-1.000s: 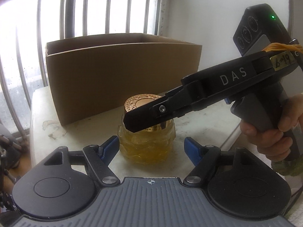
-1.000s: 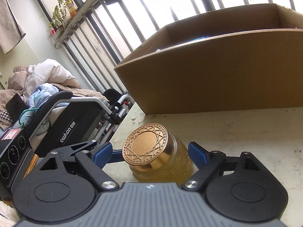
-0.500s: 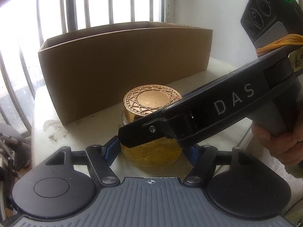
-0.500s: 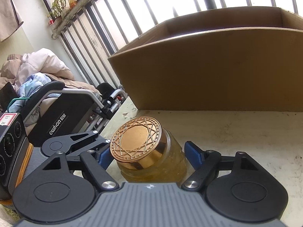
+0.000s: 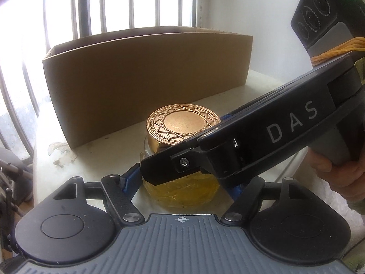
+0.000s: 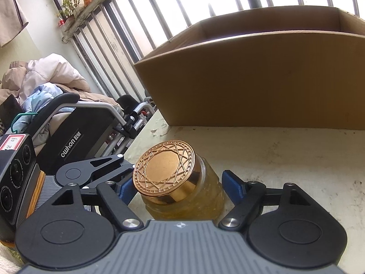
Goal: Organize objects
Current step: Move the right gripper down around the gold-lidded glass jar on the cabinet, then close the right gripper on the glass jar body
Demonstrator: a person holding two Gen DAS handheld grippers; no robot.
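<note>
Straddling yellow-filled jar (image 5: 182,194), neither gripping: left tool (image 5: 182,183) just opening, right tool (image 6: 178,186) just closing; box (image 5: 148,86) contents hidden.

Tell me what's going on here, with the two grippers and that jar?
A person is working a handheld gripper in each hand, and both are closing in on the same gold-lidded jar of yellow contents, which stands upright on the white tabletop in front of an open cardboard box. The left gripper has the jar between its fingers, which have just been opening; a gap shows on one side. The right gripper also straddles it, and its fingers have just been closing; whether they touch the glass is unclear.
</note>
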